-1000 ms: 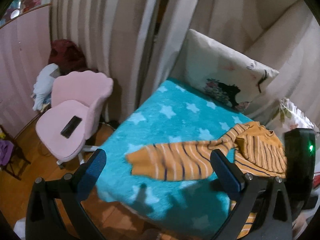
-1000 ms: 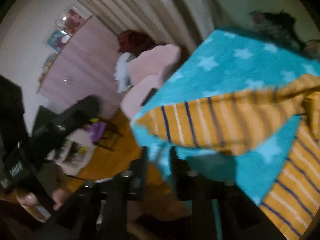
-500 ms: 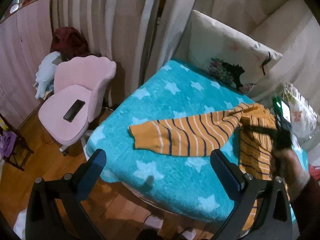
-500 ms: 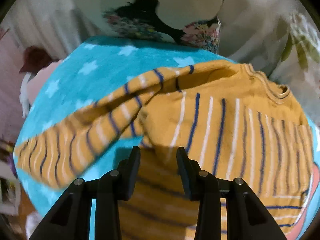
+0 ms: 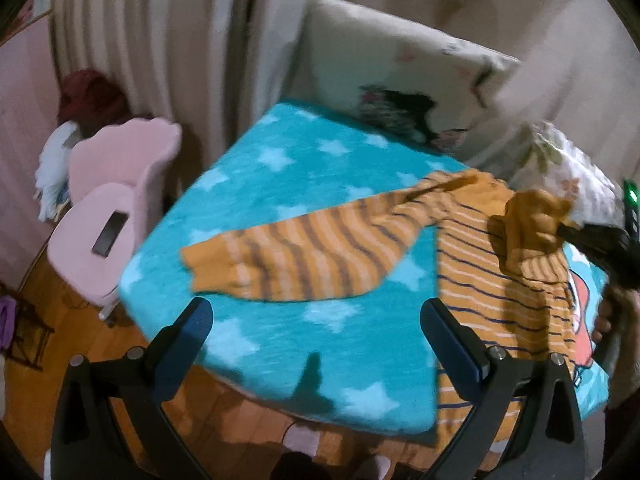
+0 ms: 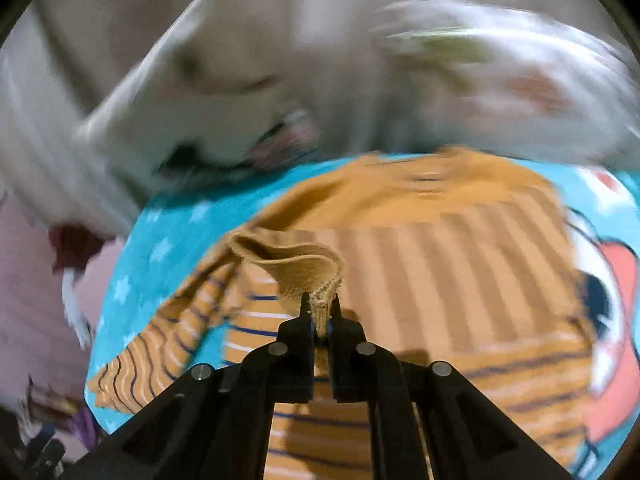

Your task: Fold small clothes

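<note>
On the star-patterned bed (image 5: 280,168), right gripper (image 6: 320,312) fingers just closed, now pinching the striped sweater (image 5: 496,280) at its cuff; left gripper (image 5: 316,344) fingers wide, empty above; sleeve fold probably beginning

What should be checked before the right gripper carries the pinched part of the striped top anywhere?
1. Right gripper has cloth between its jaws: ok, they have just closed on a fold of the orange striped top.
2. Only one layer pinched: cannot tell, the fold is bunched.
3. Left gripper free: ok, open, nothing between its fingers.
4. Long sleeve lies flat on the teal star blanket: ok, spread out to the left.
5. Hem stays on the bed: not ok, the lower edge hangs over the blanket's near edge.
6. Picture sharpness: not ok, both views are blurred.
</note>
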Available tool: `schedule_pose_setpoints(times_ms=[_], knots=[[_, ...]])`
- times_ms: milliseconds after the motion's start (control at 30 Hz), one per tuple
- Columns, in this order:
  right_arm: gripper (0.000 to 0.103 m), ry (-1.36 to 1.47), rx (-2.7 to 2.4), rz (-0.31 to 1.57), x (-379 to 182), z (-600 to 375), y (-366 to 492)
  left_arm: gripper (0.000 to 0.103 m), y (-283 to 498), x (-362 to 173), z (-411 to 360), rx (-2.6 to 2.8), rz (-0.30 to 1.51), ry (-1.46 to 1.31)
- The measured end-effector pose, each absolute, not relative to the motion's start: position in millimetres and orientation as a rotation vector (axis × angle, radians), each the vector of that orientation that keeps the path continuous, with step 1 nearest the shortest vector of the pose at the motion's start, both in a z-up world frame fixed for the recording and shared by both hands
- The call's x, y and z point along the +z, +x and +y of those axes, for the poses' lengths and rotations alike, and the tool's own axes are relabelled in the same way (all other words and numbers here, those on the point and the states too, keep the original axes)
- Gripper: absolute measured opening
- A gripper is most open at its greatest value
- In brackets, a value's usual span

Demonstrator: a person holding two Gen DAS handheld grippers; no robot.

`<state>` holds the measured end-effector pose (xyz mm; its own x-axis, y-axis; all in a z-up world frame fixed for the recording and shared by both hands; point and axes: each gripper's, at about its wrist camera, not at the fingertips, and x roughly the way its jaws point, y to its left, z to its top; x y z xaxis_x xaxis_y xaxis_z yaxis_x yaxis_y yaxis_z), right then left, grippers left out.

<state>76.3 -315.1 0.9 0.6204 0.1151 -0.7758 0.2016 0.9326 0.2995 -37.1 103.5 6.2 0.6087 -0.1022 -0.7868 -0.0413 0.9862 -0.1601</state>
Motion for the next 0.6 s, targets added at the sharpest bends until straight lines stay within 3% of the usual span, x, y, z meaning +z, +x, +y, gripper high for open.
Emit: schedule_pose_setpoints(times_ms=[300, 433, 533, 567, 600], knots=[[0.006, 0.437, -0.565, 0.835, -5.8, -548.7, -71.3, 0.103, -54.1, 15.6, -3.6, -0.126, 0.907, -0.132], [0.008, 0.377, -0.791, 0.943, -32.4, -622.3, -109.5, 0.103, -69.4, 12.2, -44.5, -0.133, 0.921, -0.109], [0.012, 0.482, -0.735, 0.97, -47.0, -637.7, -136.4, 0.103, -80.9, 5.0, -66.1, -0.115, 0.936, -0.098], [0.016, 0.517, -0.669, 0.971, -49.7, -632.8, -141.2, 0.103, -84.2, 0.0, -73.1, -0.099, 0.952, -0.09], [0.027, 0.551, -0.58, 0.968, -52.1, -622.6, -146.2, 0.103, -86.4, -3.4, -76.6, -0.09, 0.964, -0.089]])
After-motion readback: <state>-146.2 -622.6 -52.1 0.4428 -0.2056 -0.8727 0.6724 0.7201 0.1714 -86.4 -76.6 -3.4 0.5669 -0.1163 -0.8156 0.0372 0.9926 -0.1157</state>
